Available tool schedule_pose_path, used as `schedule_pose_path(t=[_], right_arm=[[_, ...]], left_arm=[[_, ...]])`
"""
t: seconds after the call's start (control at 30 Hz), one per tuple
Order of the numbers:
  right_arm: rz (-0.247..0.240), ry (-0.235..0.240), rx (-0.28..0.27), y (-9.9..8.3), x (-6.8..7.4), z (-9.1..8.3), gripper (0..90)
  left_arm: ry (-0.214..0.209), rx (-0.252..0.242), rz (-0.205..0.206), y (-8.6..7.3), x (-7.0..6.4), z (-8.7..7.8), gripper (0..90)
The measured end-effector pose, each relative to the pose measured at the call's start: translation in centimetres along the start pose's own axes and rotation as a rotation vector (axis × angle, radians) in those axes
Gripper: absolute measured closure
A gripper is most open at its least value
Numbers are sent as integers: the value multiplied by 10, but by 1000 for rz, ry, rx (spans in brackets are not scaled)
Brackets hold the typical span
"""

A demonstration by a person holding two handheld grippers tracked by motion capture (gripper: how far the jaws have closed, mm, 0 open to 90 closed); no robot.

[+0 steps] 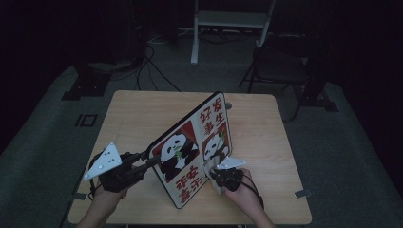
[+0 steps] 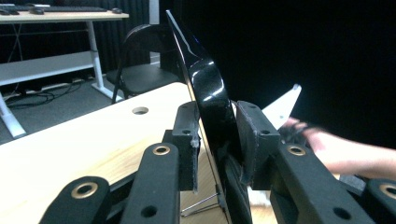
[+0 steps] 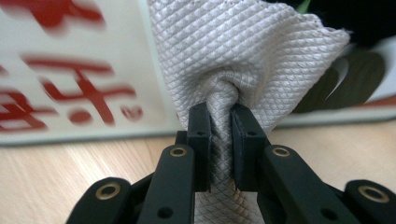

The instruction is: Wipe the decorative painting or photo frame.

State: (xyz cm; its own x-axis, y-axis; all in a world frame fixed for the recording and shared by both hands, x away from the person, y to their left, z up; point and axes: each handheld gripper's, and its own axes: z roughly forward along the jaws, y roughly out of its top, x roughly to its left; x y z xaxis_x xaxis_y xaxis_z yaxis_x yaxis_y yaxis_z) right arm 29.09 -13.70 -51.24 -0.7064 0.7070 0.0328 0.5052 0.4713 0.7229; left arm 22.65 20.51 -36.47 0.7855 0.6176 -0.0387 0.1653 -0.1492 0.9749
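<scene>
A picture board (image 1: 192, 147) with pandas and red characters stands tilted on the wooden table (image 1: 142, 114). My left gripper (image 1: 142, 161) is shut on the board's left edge; in the left gripper view the black glossy edge of the board (image 2: 210, 93) sits clamped between the jaws of the left gripper (image 2: 217, 140). My right gripper (image 1: 214, 172) is shut on a pale grey woven cloth (image 3: 243, 51), bunched between the jaws of the right gripper (image 3: 220, 140) and pressed against the board's printed face (image 3: 79, 70) near its lower right part.
A folding chair (image 1: 280, 64) and a white desk frame (image 1: 228, 21) stand beyond the table's far edge, with cables on the floor. A small hole (image 2: 140, 110) is in the tabletop. A thin wire stand (image 2: 201, 205) shows behind the board.
</scene>
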Motion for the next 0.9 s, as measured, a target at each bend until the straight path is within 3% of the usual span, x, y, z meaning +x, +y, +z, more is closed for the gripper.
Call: schedule_pose_path(t=[0.03,0.07,0.1,0.13,0.17,0.23,0.3,0.53,0.9], right_arm=[[4,-5,-53,10,0,-11,798],[4,-5,-53,10,0,-11,798],[0,-13,-99,20,-1,-24,798],[0,-13,-99,20,-1,-24,798],[-3,-17,-147,30,0,-35,798],[-8,-16,-166,35,0,-39,798],[-17,-11,-224,50,4,-52,798],[-40,-8,-309,74,11,-70,797],[-124,14,-445,126,32,-100,796]], left_arm=[[-1,-1,-1,0,0,0,717],[-1,-1,-1,0,0,0,717],[-1,-1,-1,0,0,0,717],[-1,-1,-1,0,0,0,717],[0,-1,-1,0,0,0,718],[2,-3,-2,0,0,0,719],[10,-7,-11,-1,0,1,725],[14,-10,-6,0,-2,2,728],[15,-6,-6,1,-3,2,728]])
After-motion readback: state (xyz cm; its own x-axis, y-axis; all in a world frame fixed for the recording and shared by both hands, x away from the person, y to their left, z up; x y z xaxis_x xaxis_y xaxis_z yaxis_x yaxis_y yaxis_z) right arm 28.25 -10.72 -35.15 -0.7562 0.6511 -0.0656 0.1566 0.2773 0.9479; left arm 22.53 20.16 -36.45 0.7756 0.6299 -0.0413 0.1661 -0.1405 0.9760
